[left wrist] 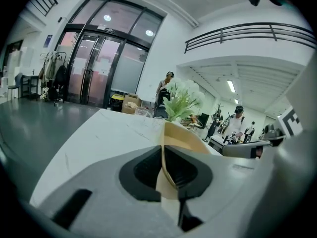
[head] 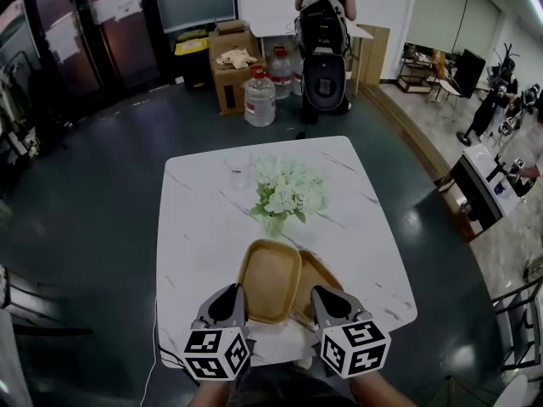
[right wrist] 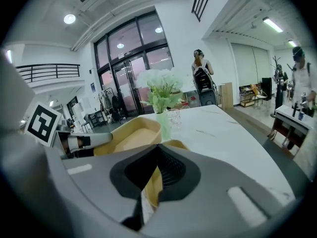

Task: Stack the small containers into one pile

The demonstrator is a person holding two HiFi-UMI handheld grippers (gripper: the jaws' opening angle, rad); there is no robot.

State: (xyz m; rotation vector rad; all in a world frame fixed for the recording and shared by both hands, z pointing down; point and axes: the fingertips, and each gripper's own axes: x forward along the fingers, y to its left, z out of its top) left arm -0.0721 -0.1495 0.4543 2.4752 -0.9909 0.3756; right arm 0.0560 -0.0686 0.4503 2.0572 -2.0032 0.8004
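Two shallow tan containers lie at the near edge of the white marble table (head: 204,227). The left container (head: 270,280) overlaps the edge of the right container (head: 321,276). My left gripper (head: 231,302) is shut on the left container's near rim; in the left gripper view the thin rim (left wrist: 166,157) runs between the pads of that gripper (left wrist: 166,166). My right gripper (head: 327,303) is shut on the right container's near rim (right wrist: 152,181), with the gripper (right wrist: 156,171) closed around it. The left container (right wrist: 130,137) shows beside it, slightly higher.
A vase of white flowers (head: 287,195) stands mid-table just beyond the containers, with a clear glass (head: 240,176) behind it to the left. Past the table are a cardboard box (head: 231,73), water bottles (head: 260,98) and a person with a backpack (head: 322,15).
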